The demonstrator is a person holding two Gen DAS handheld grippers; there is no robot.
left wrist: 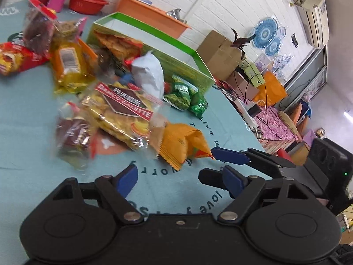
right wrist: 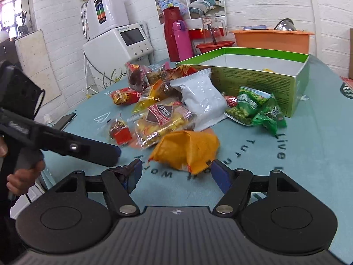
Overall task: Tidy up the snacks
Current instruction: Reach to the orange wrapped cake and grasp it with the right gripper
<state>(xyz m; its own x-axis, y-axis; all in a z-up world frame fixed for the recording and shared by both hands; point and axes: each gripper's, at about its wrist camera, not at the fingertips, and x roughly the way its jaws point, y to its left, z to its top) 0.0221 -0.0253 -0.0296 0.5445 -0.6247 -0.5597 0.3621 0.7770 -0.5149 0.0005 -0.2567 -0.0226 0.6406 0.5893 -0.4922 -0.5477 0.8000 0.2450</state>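
A heap of snack packets lies on the teal tablecloth (right wrist: 297,176) in front of an open green box (right wrist: 253,77) (left wrist: 154,50). Nearest is an orange packet (right wrist: 185,150) (left wrist: 178,143). My right gripper (right wrist: 177,172) is open, and the packet's near corner sits just ahead of its blue pads, between them. My left gripper (left wrist: 178,176) is open over bare cloth, short of the orange packet, with nothing between its fingers. Behind lie a clear bag of yellow biscuits (left wrist: 123,110) (right wrist: 163,119), a white pouch (left wrist: 147,72) (right wrist: 200,99) and green packets (left wrist: 185,95) (right wrist: 253,108).
A red bag (right wrist: 123,96) and other packets lie at the far side of the heap. Red and pink flasks (right wrist: 178,37), a red basin (right wrist: 214,46) and an orange tub (right wrist: 271,39) stand behind the box. A dark phone (right wrist: 66,119) lies near the table's left edge.
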